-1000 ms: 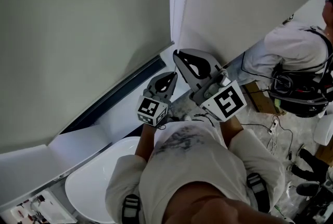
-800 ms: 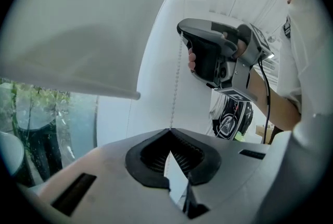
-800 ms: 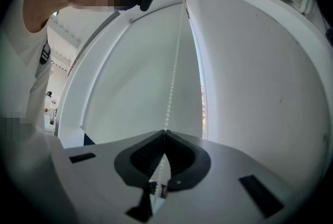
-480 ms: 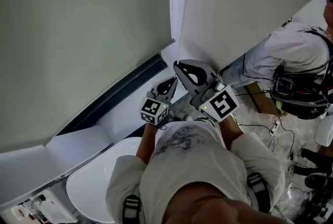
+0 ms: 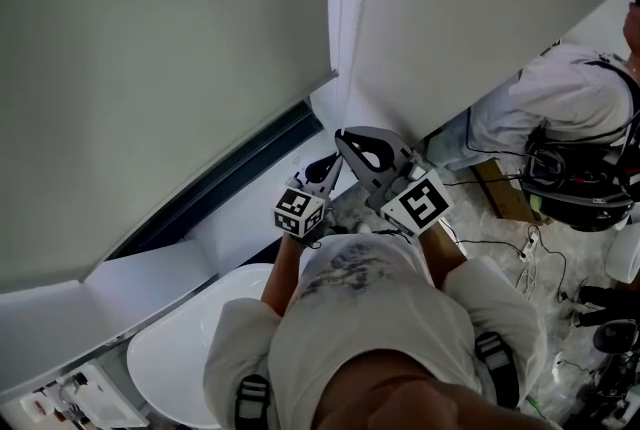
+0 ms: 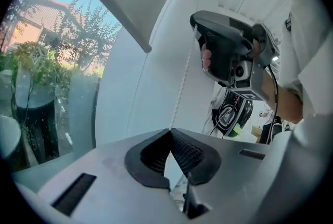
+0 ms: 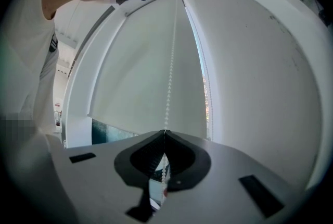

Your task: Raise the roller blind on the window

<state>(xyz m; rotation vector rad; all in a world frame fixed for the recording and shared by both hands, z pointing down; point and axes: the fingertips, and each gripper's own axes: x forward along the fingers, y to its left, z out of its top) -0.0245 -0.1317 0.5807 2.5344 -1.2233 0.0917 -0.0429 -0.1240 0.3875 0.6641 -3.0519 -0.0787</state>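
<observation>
Window (image 5: 232, 176) glass shows as a dark strip in the corner between white walls; the blind (image 5: 150, 68) hangs over most of it, with its lower edge well above the sill, so I judge the raising as only partly done.

Beside the blind's right edge hangs the chain (image 7: 169, 92); its long axis is vertical, and it goes straight up from both tongs towards the top of the blind. The right tongs (image 7: 165, 132) are closed on it; the beads pass between the jaws and show again below them. The left tongs (image 6: 170, 132) are also closed, and the chain rises from their tip, so they seem to grip it too. The right tongs are the higher of the two; the left ones hold just below.

The next pull is probably downward along the chain, hand under hand.

Count: one blind; two tongs; two strands of chain, one gripped and one loose nearer the glass; one other person (image 5: 570, 108) at the right.
</observation>
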